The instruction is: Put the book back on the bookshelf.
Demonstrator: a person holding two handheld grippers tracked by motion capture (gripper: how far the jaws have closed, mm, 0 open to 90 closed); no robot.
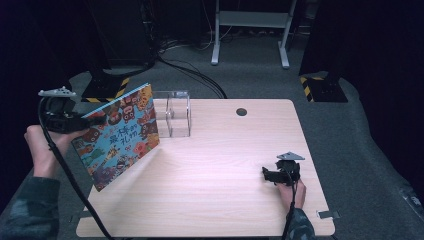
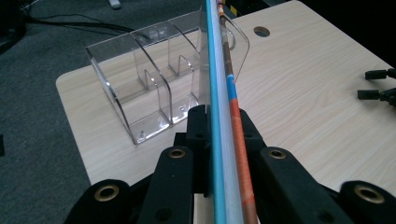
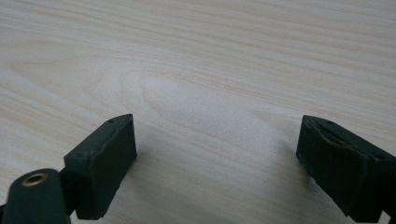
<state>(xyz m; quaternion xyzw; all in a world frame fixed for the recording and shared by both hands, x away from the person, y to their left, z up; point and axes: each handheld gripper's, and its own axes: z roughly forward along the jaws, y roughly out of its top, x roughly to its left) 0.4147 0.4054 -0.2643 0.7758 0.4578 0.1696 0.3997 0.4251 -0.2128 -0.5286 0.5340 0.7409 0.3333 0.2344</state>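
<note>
A picture book (image 1: pixel 121 135) with a blue cover full of cartoon figures is held up, tilted, over the table's left edge. My left gripper (image 1: pixel 95 120) is shut on its left edge. In the left gripper view the book (image 2: pixel 223 93) runs edge-on between the jaws, pointing at the clear acrylic file rack (image 2: pixel 159 88). That rack (image 1: pixel 176 114) stands at the back left of the table, just right of the book. My right gripper (image 1: pixel 265 173) rests low on the table at the right, open, with bare wood between its fingers (image 3: pixel 105 163).
The light wood table (image 1: pixel 225 165) has a round cable hole (image 1: pixel 241 111) near its back edge. Behind the table are floor cables (image 1: pixel 195 72), a metal frame's legs (image 1: pixel 250 30) and yellow-black striped stand bases (image 1: pixel 320 87). The right gripper's jaw tips (image 2: pixel 379 84) show at the left gripper view's right edge.
</note>
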